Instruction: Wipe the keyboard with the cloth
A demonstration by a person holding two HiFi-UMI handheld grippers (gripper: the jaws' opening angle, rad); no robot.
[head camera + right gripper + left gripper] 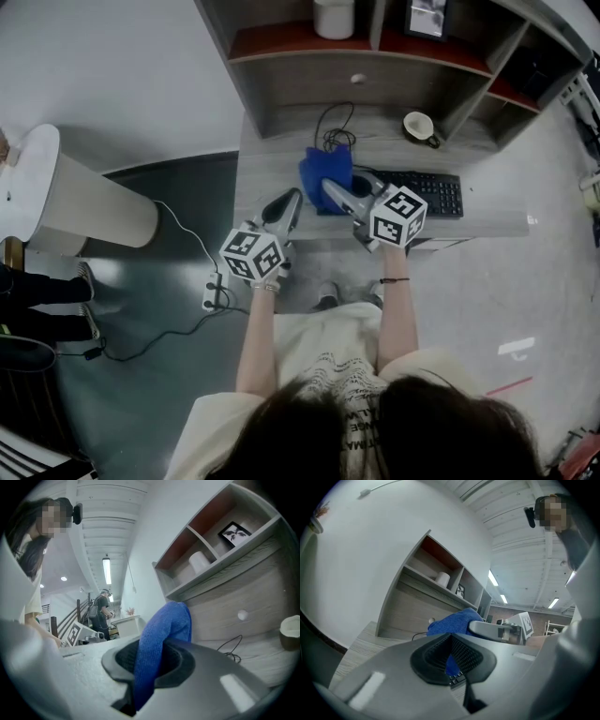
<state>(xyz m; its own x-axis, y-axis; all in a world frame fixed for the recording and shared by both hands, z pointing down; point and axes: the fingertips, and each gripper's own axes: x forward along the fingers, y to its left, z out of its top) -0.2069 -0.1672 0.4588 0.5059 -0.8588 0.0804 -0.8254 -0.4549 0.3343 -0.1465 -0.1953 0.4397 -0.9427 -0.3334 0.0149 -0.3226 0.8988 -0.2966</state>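
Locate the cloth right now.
Head view, centre: the blue cloth is clamped in the right gripper, at the left end of the keyboard on the desk.

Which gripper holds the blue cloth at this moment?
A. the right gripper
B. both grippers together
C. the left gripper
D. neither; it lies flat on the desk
A: in the right gripper view the blue cloth is clamped between the jaws of the right gripper, while the left gripper grips nothing.
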